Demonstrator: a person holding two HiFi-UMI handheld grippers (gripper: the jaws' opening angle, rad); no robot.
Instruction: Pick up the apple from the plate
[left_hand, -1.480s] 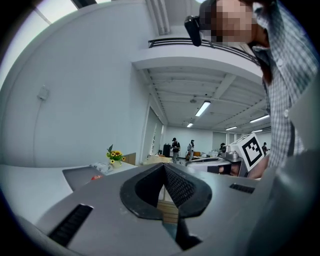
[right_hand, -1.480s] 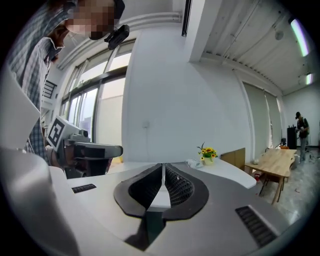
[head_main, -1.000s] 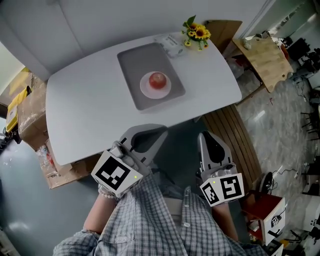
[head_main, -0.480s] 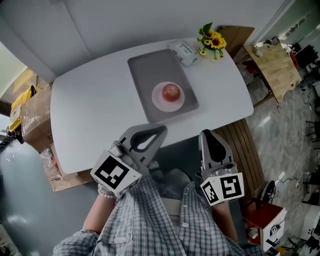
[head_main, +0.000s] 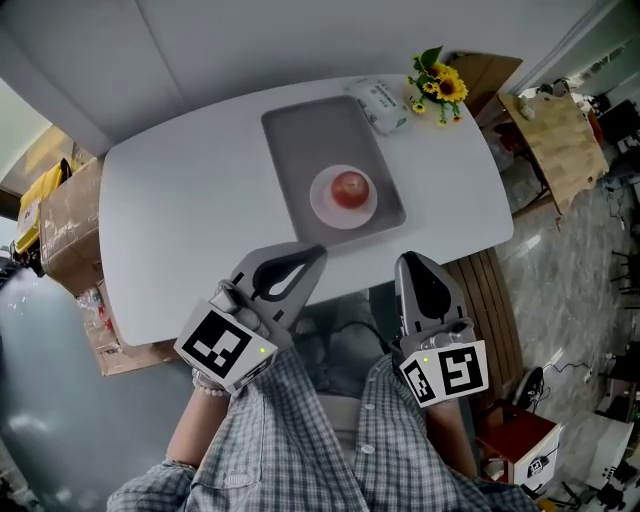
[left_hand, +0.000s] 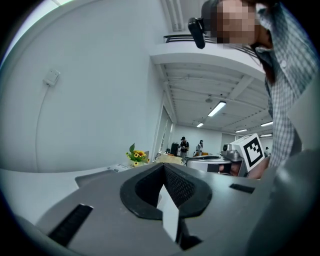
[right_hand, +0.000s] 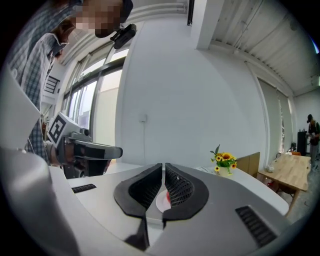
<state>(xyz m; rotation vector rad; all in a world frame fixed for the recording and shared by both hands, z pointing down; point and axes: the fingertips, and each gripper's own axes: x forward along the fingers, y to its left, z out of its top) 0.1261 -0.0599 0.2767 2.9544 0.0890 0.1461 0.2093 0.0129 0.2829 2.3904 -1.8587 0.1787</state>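
The left tongs (head_main: 312, 256) sit low on the person's left. Their jaws are pressed together with nothing between them, and the nose is angled forward and to the right. The right tongs (head_main: 413, 262) are held alongside, apart from the left pair. They point almost straight ahead, jaws closed to a thin slit and empty. The left marker cube (head_main: 225, 345) and the right marker cube (head_main: 445, 372) sit at the rear, by the hands. Both forearms, in checked sleeves (head_main: 290, 450), lie close to the body. A bead bracelet (head_main: 205, 385) circles the left wrist.

A tray (head_main: 310, 135) lies on the desk (head_main: 190, 210), and on its near end a plate (head_main: 322, 206) bears the apple (head_main: 349, 187). Flowers (head_main: 441, 84) stand at the far right corner. The left tongs (head_main: 312, 256) and right tongs (head_main: 410, 262) are at the near edge.
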